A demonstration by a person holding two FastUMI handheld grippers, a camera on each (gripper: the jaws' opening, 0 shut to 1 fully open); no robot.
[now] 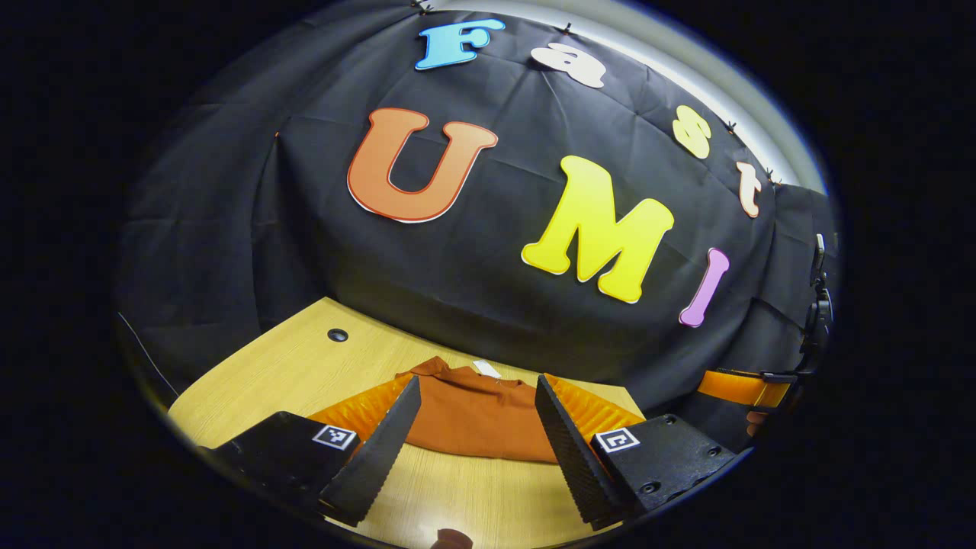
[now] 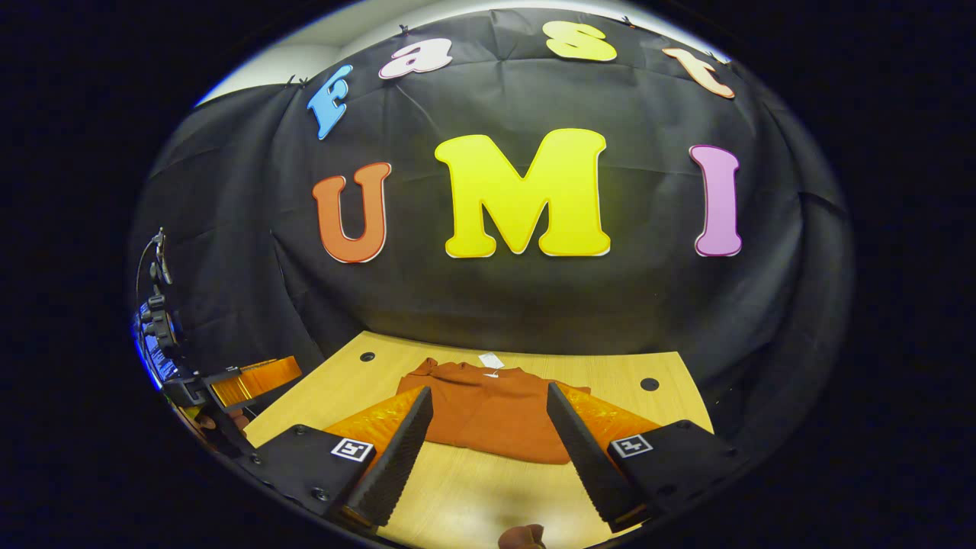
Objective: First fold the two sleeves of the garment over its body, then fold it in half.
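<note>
Wooden surface (image 2: 473, 488) against black cloth wall. Rust-brown garment (image 2: 488, 415) lies compact at lower centre of frame, white tag (image 2: 492, 360) at far edge (sleeves not discernible). Left gripper (image 1: 476, 450) and right gripper (image 2: 488, 457) hover short of it, jaws spread, holding nothing. Stage unclear: sleeves tucked, or fold finished.
</note>
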